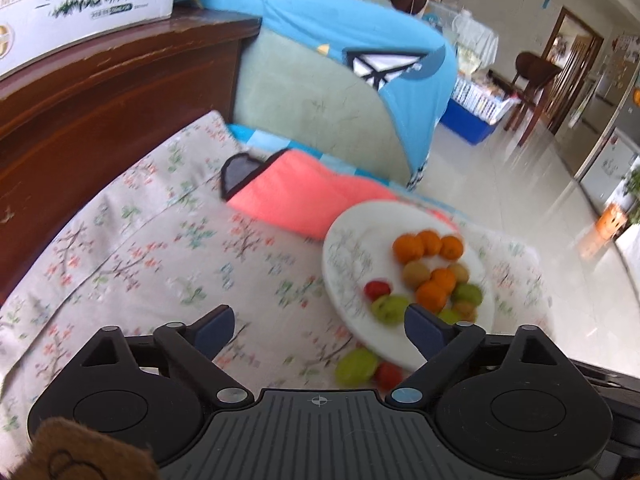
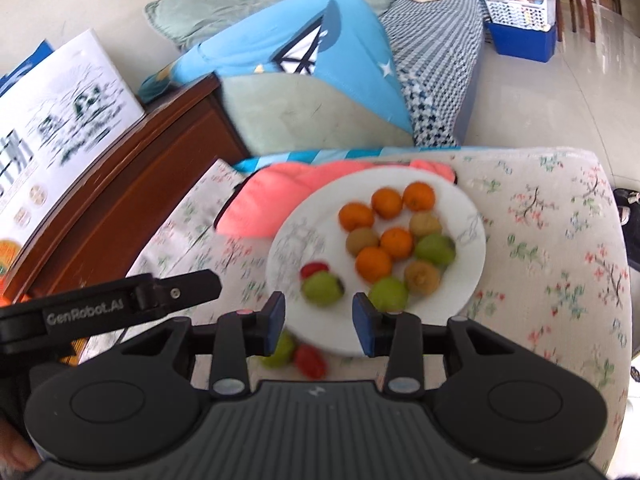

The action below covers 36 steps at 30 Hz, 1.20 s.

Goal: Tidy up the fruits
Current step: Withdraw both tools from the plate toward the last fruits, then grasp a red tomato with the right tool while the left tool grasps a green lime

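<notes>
Both grippers tilted downward, nothing held.

The left gripper [image 1: 318,330] has its jaws spread wide, blue pads [image 1: 214,326] far apart with nothing between them. The right gripper [image 2: 319,322] has its jaws set narrower, pads [image 2: 276,320] apart and gripping nothing. The left gripper's finger shows at the left of the right wrist view.

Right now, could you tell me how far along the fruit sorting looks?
Mostly done: oranges, brownish kiwis, green fruits and one small red fruit already sit on the round white plate. In hand: nothing; the left claw and right claw are both open and empty. Left: a green fruit and a red fruit lie on the floral cloth beside the plate.
</notes>
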{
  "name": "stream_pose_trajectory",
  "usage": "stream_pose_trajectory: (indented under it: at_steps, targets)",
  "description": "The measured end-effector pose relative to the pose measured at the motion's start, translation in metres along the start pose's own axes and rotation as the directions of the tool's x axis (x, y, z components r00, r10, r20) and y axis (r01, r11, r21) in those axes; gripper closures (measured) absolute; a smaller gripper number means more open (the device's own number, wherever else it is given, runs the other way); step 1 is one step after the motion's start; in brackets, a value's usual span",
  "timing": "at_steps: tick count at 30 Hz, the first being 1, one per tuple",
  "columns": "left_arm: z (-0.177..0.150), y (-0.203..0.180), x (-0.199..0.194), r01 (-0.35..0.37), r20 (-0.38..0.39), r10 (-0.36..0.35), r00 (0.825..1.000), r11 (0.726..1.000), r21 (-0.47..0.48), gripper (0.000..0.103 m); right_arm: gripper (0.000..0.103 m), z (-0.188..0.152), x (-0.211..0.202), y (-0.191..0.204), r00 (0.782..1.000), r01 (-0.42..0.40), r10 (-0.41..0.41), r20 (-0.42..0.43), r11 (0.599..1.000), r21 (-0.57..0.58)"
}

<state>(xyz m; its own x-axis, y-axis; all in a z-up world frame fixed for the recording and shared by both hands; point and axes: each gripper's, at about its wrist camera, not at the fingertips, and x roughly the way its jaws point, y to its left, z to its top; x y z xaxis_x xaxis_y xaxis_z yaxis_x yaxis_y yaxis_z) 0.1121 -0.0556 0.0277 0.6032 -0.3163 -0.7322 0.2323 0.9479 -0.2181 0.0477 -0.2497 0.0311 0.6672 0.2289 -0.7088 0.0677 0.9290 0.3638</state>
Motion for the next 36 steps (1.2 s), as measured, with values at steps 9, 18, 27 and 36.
stream_pose_trajectory:
  at_steps: [9,18,27,36]
  targets:
    - [-0.014,0.021,0.007,-0.059,-0.087,0.059,0.995,0.998,0.002,0.009,0.062,-0.026,0.009,0.008,0.997,-0.010,0.005,-0.078,0.998,-0.063]
    - [-0.013,0.034,0.008,-0.091,-0.110,0.089,0.990,0.996,-0.020,0.009,0.062,-0.036,0.024,0.019,0.995,0.006,-0.021,-0.099,0.989,-0.146]
    - [-0.011,0.038,0.007,-0.082,-0.108,0.078,0.991,0.996,-0.030,0.009,0.062,-0.035,0.044,0.022,0.994,0.043,-0.060,-0.096,0.984,-0.173]
    - [-0.012,0.039,0.007,-0.073,-0.108,0.070,0.992,0.997,-0.022,0.009,0.070,-0.040,0.058,0.032,0.991,0.073,-0.096,-0.088,0.968,-0.238]
